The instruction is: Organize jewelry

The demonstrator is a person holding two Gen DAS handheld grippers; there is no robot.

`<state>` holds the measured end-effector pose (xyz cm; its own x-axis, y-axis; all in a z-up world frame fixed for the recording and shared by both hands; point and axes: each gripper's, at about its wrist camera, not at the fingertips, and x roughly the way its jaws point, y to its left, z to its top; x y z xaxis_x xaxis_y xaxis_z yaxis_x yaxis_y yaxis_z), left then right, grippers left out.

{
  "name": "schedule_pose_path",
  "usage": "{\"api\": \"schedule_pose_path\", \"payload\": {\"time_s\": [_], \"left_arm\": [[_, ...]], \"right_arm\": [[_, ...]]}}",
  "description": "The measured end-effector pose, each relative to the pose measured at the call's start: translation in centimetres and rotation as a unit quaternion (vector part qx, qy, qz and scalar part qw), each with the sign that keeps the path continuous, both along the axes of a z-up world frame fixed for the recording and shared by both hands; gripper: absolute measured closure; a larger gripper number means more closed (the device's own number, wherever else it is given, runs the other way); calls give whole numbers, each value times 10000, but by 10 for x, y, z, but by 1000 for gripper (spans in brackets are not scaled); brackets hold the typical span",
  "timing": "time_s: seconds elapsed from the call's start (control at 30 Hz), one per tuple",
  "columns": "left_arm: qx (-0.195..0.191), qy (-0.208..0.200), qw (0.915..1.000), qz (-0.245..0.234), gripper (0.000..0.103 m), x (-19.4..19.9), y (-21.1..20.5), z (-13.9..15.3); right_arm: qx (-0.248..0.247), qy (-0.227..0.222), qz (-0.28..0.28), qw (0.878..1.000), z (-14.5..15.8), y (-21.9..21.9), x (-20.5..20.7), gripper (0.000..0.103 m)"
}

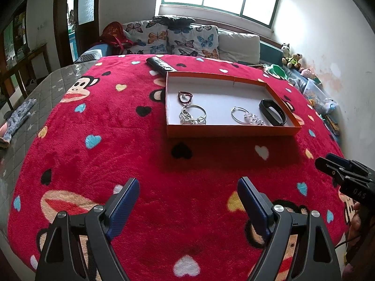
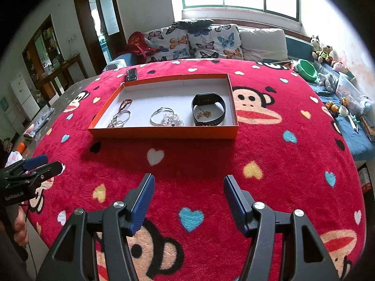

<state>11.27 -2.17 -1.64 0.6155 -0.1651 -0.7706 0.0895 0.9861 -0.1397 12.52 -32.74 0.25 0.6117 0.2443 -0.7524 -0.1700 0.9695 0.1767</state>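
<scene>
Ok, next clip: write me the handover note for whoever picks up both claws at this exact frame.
Left claw: open, empty, above the red monkey-print blanket.
Right claw: open, empty, over the same blanket, short of the box.
Shallow orange cardboard box holds everything visible: dark red cord piece and silver rings at its left end, silver bangle with clear beads in the middle, black smart band at the right, a small gold piece lying inside its loop.
Done: no jewelry seen loose on the blanket.
Left: possibly tidying within the box; cannot tell more.
</scene>
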Motion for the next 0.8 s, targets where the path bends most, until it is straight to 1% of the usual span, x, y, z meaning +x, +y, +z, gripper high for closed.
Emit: {"api": "schedule_pose_path", "payload": {"time_s": [0.8], "left_arm": [[26,46,10000,-11,12,0,0,-4]], "right_arm": [[8,6,34,10000,-1,3,-3,36]]}}
